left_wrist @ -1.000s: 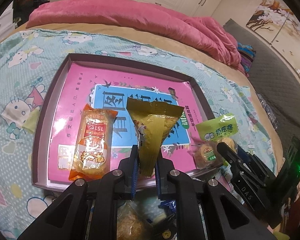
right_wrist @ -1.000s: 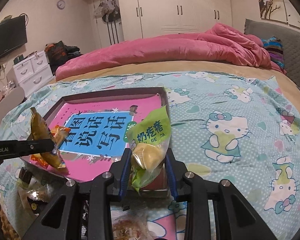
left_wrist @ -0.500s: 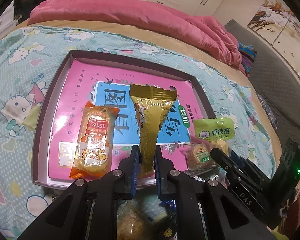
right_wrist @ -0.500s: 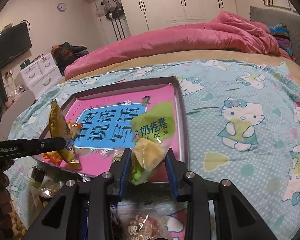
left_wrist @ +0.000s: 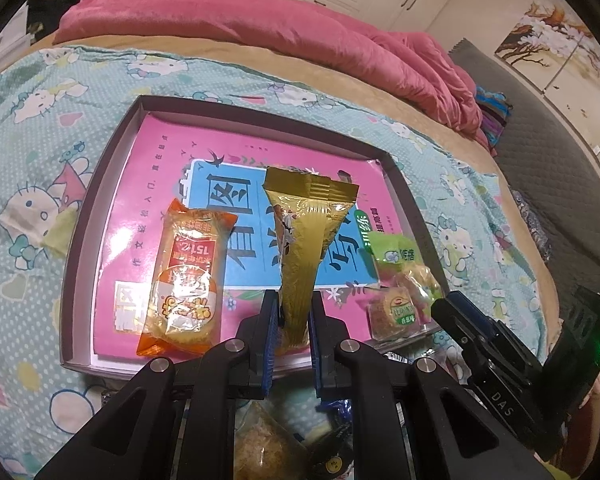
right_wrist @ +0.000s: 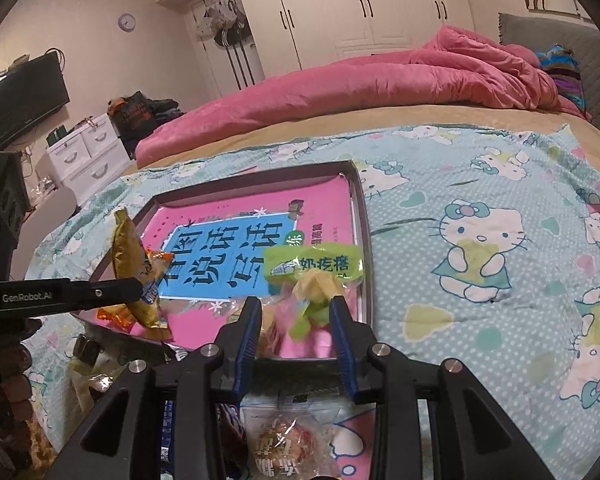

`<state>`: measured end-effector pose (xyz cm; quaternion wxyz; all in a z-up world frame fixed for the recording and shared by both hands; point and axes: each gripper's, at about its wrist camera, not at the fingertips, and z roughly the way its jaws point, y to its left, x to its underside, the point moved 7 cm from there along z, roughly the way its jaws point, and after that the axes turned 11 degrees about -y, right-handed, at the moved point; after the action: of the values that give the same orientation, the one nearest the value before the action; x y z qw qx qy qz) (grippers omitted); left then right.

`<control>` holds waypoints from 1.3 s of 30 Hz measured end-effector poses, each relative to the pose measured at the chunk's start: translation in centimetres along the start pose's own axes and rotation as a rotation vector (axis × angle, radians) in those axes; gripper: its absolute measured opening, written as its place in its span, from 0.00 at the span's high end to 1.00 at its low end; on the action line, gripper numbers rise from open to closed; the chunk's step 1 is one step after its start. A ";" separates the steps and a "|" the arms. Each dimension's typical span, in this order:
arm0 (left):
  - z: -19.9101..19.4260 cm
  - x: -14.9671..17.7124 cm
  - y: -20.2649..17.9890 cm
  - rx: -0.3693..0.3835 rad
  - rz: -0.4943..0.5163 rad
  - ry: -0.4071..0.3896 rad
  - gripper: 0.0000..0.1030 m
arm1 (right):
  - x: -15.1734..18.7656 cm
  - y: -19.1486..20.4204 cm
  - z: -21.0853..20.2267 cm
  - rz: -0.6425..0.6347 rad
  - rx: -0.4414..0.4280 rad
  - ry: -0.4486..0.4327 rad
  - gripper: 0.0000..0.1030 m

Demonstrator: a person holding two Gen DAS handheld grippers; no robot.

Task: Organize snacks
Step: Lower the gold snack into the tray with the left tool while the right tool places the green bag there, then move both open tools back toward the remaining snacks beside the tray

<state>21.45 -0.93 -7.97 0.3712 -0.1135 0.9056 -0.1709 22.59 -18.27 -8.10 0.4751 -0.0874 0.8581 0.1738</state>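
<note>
Pinching gold packet (left_wrist: 305,248), left claw (left_wrist: 293,320) clamped tight.

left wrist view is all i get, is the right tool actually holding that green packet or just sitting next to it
Observer: Holding it. In the right wrist view the green packet sits between the right tool's fingers, lower end pinched, over the tray's near right corner.
Operator: any snacks outside the tray on that side
Observer: Yes, a clear-wrapped pastry packet lies on the bedspread just under the right tool, outside the tray.
Operator: how does my gold packet look from over there
Observer: Seen side-on, the gold packet stands tilted in the left tool, its lower end hanging by the orange packet at the tray's near edge. Contact with the tray cannot be told.
</note>
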 end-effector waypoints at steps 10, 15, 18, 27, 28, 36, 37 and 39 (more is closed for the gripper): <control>-0.2 0.0 0.2 0.008 -0.006 -0.007 0.85 | -0.4 0.4 -0.6 -0.009 -0.013 -0.026 0.65; -0.4 -0.1 0.2 0.011 -0.005 -0.010 0.84 | -0.6 0.5 -0.8 -0.016 -0.014 -0.035 0.64; -0.5 -0.1 0.1 0.011 -0.005 -0.011 0.83 | -0.6 0.6 -0.9 -0.020 -0.012 -0.038 0.64; -1.2 -0.3 0.0 0.017 -0.008 -0.025 0.72 | -1.0 0.6 -1.4 -0.015 -0.013 -0.060 0.58; -1.4 -0.4 0.0 0.019 -0.006 -0.028 0.69 | -1.0 0.6 -1.4 -0.014 -0.012 -0.060 0.58; -2.5 -0.7 -0.4 0.031 0.002 -0.049 0.54 | -1.1 0.5 -1.5 -0.006 -0.023 -0.068 0.52; -2.6 -0.7 -0.4 0.031 0.001 -0.049 0.53 | -1.2 0.4 -1.5 -0.005 -0.021 -0.070 0.52; -2.8 -0.7 -0.4 0.031 0.000 -0.049 0.51 | -1.3 0.4 -1.5 0.000 -0.024 -0.073 0.52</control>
<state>19.99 -0.43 -5.54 0.3952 -0.1118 0.8934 -0.1822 21.94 -18.54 -6.20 0.5050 -0.0868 0.8381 0.1871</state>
